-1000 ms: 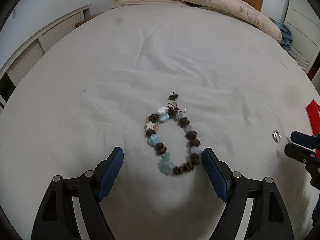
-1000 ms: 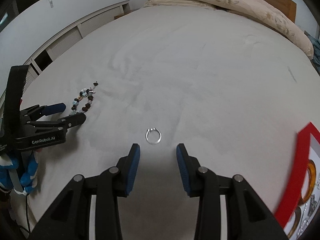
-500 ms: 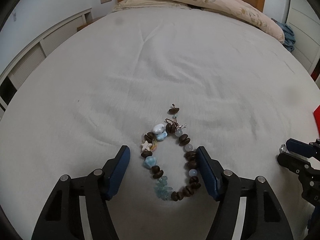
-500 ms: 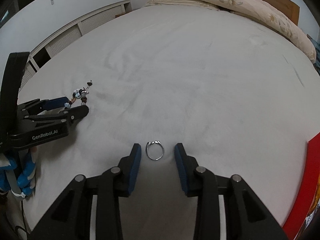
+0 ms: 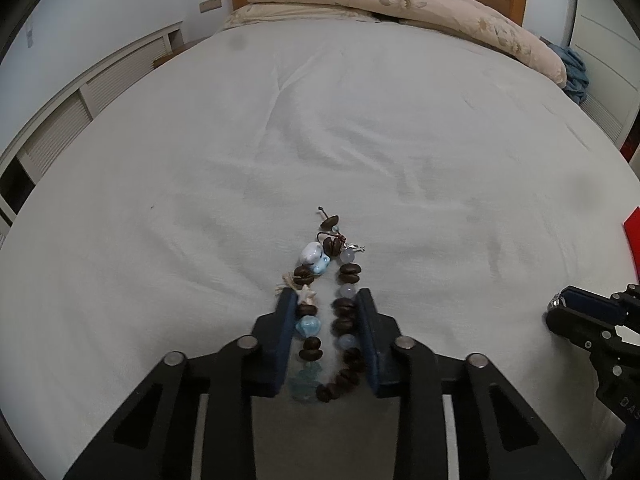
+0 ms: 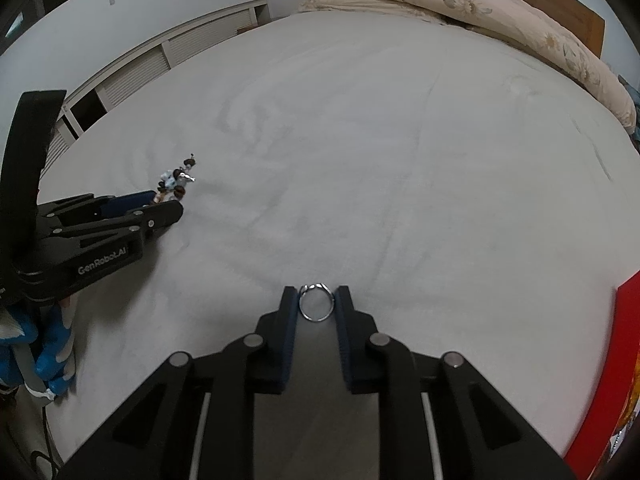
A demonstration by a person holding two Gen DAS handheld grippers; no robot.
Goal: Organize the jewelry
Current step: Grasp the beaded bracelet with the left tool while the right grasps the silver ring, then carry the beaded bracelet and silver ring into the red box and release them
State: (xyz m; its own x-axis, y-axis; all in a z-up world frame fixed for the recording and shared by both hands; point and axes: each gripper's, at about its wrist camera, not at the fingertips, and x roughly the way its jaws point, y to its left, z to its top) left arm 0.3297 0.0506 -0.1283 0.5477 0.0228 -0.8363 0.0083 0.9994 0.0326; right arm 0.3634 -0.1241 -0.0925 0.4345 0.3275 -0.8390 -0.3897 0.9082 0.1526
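1. Two pieces of jewelry out on the bed point(image 5: 360, 120): one beaded bracelet point(image 5: 326, 320) (dark brown beads, pale blue ones, a little star and a white bead) and one thin silver ring point(image 6: 317, 307). Both lie flat on the pale sheet.
2. The bracelet is squashed into a long narrow loop right between the blue pads of the left tongs point(image 5: 326, 304). Its near half sits inside the gap, the far end with the white bead and the small dangling charm sticks out past the tips.
3. Left tongs have just been closing in on it, and both pads now look pressed against the bead strands on either side, so that's a grip.
4. The ring lies between the tips of the right tongs point(image 6: 317, 300), which have also just been closing. Pads sit right at its two sides, but I can't tell if they actually pinch it.
5. One red box edge point(image 6: 628, 360) at the far right, one flowery duvet point(image 5: 400, 0) bunched at the headboard.
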